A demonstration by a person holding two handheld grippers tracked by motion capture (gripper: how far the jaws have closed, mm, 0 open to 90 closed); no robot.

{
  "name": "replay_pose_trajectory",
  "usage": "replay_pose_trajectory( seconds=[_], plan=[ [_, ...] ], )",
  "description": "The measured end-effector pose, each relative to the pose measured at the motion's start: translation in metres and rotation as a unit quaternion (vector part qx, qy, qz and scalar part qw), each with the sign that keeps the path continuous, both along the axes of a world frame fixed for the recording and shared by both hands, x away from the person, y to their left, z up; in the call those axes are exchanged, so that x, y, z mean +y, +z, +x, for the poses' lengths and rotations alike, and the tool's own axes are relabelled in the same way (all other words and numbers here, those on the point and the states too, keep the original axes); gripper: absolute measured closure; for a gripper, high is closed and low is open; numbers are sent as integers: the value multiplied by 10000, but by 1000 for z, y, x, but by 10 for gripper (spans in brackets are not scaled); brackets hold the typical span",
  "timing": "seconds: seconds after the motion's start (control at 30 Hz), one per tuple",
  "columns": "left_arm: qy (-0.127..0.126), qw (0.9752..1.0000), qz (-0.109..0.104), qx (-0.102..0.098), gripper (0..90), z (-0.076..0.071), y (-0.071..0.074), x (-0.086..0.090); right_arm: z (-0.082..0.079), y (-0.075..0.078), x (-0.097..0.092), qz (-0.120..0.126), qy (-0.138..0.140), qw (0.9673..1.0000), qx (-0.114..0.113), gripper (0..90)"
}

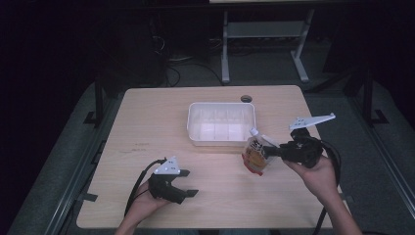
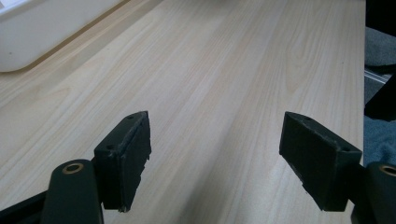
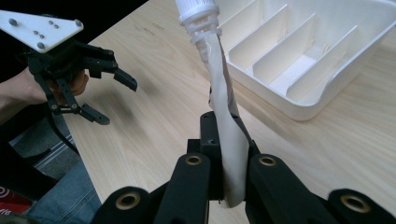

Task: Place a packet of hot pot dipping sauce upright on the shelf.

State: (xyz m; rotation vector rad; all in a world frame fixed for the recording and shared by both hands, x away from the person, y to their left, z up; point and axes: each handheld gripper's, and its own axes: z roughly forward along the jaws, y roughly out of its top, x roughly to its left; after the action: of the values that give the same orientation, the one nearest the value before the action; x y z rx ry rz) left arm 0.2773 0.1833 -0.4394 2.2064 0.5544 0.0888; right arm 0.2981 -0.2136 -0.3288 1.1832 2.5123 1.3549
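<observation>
A spouted drink pouch [image 1: 255, 153] with an orange and white print and a white cap hangs just above the table, in front of the white tray's near right corner. My right gripper [image 1: 270, 152] is shut on it from the right. In the right gripper view the pouch [image 3: 227, 126] shows edge-on, pinched between the jaws, cap up. My left gripper [image 1: 188, 183] rests low at the table's front left, open, with nothing between its fingers [image 2: 125, 154]. The same left gripper [image 3: 105, 95] shows open in the right gripper view.
A white divided tray [image 1: 221, 123] stands at mid-table, its compartments empty [image 3: 303, 60]; its corner [image 2: 28, 37] shows in the left gripper view. A round cable hole [image 1: 246, 98] sits near the table's far edge. A desk frame [image 1: 264, 44] stands beyond.
</observation>
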Motion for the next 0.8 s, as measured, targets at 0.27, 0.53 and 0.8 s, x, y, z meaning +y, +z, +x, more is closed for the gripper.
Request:
replay_pose_trajectory(
  seconds=[0.27,0.53,0.8],
  plan=[
    [6,10000,-4,-15,246,-1,-1,0,14,19,8,-102,-62,9998,-133,884],
    [113,9998,-93,-112,246,-2,1,4,33,38,23,-255,-60,9993,-252,884],
    [130,9998,-88,-144,244,-1,1,6,55,51,38,-288,-215,9988,-323,884]
  ],
)
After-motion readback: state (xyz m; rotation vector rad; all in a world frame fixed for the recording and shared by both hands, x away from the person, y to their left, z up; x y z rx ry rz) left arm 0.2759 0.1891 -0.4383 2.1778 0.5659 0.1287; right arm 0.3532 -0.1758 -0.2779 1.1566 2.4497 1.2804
